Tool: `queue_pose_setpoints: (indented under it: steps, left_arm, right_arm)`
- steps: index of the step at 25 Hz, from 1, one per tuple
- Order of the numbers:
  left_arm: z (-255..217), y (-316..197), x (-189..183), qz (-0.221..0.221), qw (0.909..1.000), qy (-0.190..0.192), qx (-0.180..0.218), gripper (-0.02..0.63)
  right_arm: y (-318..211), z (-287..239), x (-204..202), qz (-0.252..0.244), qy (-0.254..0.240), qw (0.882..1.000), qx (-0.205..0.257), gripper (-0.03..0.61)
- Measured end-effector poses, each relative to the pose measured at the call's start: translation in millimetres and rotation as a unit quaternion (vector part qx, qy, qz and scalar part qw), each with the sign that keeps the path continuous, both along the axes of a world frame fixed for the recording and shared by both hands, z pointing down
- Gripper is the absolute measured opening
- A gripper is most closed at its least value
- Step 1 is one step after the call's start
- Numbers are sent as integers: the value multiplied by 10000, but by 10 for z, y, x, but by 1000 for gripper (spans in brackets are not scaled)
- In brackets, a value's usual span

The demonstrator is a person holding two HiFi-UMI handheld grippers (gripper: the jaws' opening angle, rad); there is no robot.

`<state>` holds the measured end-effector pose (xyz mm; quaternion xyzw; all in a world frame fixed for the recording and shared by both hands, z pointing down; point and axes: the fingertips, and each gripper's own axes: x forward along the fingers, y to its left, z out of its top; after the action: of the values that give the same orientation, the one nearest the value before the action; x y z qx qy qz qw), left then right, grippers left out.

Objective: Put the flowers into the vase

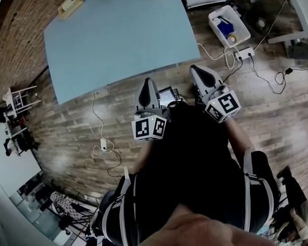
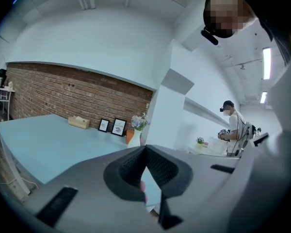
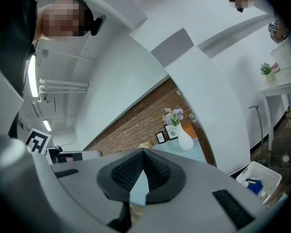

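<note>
Already upright in a white vase (image 3: 185, 140): a small bunch of pale purple flowers (image 3: 173, 115), blooms well above the neck. Vase at the far end of a light blue table (image 1: 118, 40), close to the brick wall (image 2: 63, 93) and well apart from both grippers. Just beside it in the left gripper view, an orange object (image 2: 129, 135), partly hidden behind the vase, kind unclear. Farther along the wall, two small picture frames (image 2: 119, 126) leaning side by side, then a tan tissue box (image 2: 78, 122).

Nearer in, off the table's near edge and over the wooden floor (image 1: 82, 117), left gripper (image 1: 148, 82) and right gripper (image 1: 196, 69) side by side, both pointed toward the table. Left jaws closed tip to tip in the left gripper view, nothing clamped between the pads. Right jaws likewise pressed together, holding nothing. Marker cube at the back of each, close to the person's dark-clothed body.

Out on the floor to the right of the table, a white bin (image 1: 229, 25) with blue items inside, and near it a white power strip (image 1: 245, 53) with cables trailing. Farther off, in the left gripper view, another person (image 2: 234, 125) in a cap, standing by a white counter with a small potted plant (image 2: 200, 141).
</note>
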<state>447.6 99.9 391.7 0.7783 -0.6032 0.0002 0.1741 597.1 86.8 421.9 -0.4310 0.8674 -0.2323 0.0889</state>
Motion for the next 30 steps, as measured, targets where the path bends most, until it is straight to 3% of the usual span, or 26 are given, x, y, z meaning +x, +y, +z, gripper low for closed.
queue_pose_setpoints:
  steps: [7,11,15,19,24,30]
  left_arm:
    - [36,697,-542,294,9987,336,244,34]
    - [24,985,-678,483,9976,404,295,34]
    - [-41,1305,-761,319,9983,394,301,34]
    - [-30,1536,-738,17,9985,486,233,34]
    - [-135,1653,-482,156,9985,340,388,34]
    - [-195,1703,-446,10,9987,254,451,34]
  right_arm:
    - [850,-184,-594,96,296,9995,54,18]
    - [1302,-329,-737,282,340,9990,84,18]
    - [1575,-293,-733,263,471,9985,-61,18]
    - [1756,-352,-747,68,416,9991,32,17]
    - [1854,-455,-616,25,294,9993,233,18]
    - [1922,-466,-450,40,192,9996,199,18]
